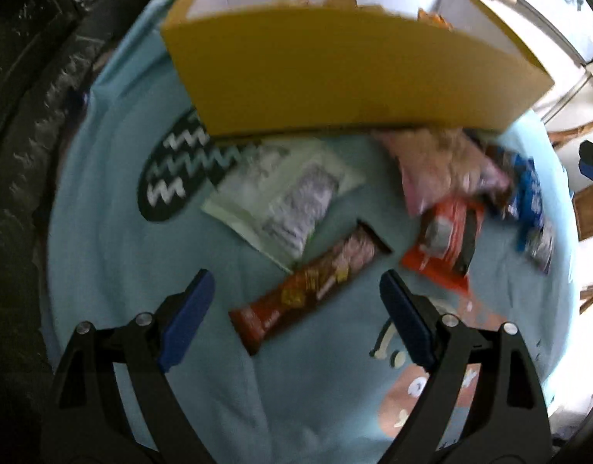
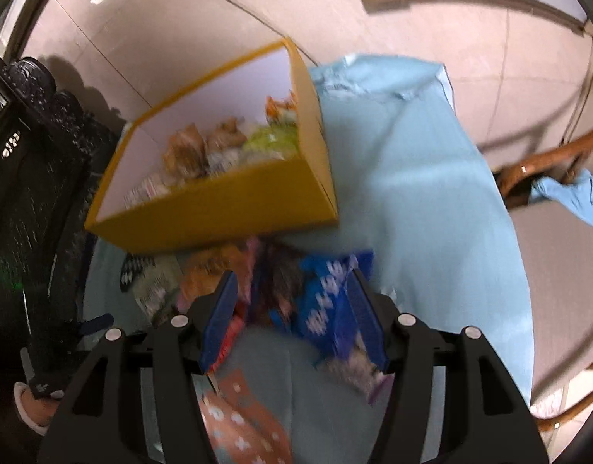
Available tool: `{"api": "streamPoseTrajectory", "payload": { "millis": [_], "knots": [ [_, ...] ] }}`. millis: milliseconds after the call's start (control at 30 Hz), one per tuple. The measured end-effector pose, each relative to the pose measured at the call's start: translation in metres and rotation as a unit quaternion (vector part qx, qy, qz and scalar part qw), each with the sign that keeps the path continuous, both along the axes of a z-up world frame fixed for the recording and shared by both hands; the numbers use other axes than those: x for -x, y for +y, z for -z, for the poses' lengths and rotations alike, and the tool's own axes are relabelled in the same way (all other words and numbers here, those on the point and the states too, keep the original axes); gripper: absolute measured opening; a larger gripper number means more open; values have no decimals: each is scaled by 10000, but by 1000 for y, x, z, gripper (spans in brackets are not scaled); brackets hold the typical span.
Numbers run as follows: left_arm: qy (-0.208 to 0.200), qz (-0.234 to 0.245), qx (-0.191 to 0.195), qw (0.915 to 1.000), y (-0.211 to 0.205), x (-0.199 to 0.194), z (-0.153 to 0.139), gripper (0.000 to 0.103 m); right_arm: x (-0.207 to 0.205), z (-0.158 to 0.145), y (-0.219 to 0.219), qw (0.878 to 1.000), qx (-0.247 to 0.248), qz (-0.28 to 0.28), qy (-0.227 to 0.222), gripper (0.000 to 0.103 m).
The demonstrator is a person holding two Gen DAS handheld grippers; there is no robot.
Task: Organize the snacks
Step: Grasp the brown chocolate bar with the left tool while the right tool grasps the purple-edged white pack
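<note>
Snacks (image 1: pixel 311 290) lie scattered beside yellow box (image 1: pixel 335 81).

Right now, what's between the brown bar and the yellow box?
In the left wrist view, a white packet lies between the brown bar and the yellow box.

Yellow box (image 2: pixel 234 208) of snacks on blue cloth (image 2: pixel 431 193), blue packet (image 2: pixel 327 301) between parted jaws.

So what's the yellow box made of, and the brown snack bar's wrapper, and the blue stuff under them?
The yellow box looks like cardboard: flat stiff walls, sharp folded corners, matte yellow outside, plain white inside. The brown snack bar seems wrapped in glossy plastic film or foil, with printed colours and crimped ends, though blur hides detail. The light blue cover looks like soft cloth, since it creases and drapes.
</note>
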State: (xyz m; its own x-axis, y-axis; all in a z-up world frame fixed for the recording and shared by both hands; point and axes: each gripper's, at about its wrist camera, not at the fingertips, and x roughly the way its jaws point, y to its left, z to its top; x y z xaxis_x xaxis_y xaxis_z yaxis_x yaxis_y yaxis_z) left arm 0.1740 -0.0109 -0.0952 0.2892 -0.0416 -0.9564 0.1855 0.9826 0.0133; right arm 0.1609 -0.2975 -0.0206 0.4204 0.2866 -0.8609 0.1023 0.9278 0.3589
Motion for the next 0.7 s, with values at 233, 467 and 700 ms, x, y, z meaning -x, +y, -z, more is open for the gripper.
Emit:
{"api": "streamPoseTrajectory", "payload": {
  "millis": [233,467,700],
  "knots": [
    [382,32,60,9992,-6,0,37,85,21,5,-9,9998,-24,163,151,60],
    [452,15,-30,9990,-7,2,44,63,33,19,-28,9988,178,322,329,60],
    [755,-185,334,9964,7,1,34,24,38,54,-12,9936,893,-157,681,60]
  ]
}}
